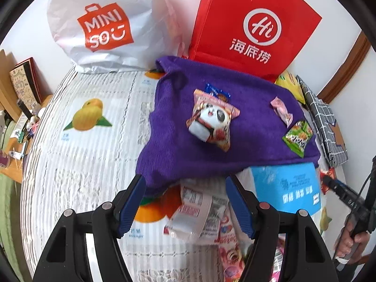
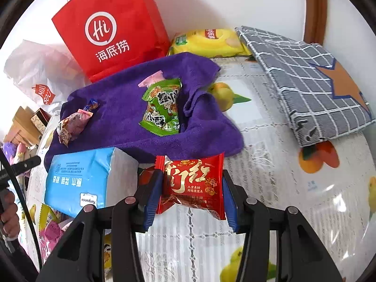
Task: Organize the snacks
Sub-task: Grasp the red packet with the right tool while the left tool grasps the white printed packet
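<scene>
My right gripper (image 2: 192, 176) is shut on a red snack packet (image 2: 192, 183), held just above the tablecloth in front of a purple towel (image 2: 112, 98). On the towel lie a green packet (image 2: 162, 108), a pink candy (image 2: 151, 80), a panda packet (image 2: 72, 124) and a small blue candy (image 2: 92, 104). My left gripper (image 1: 185, 181) stands open at the towel's (image 1: 246, 141) near edge. A pink and white packet (image 1: 197, 213) lies on the table between its fingers, untouched. The panda packet (image 1: 211, 122) and green packet (image 1: 297, 138) show here too.
A red paper bag (image 1: 253, 23) and a white plastic bag (image 1: 105, 28) stand at the back wall. A blue tissue pack (image 1: 289, 188) lies beside the towel. A yellow chip bag (image 2: 206, 42) and a grey checked cloth (image 2: 305, 77) sit at the right. More packets (image 1: 230, 253) lie nearby.
</scene>
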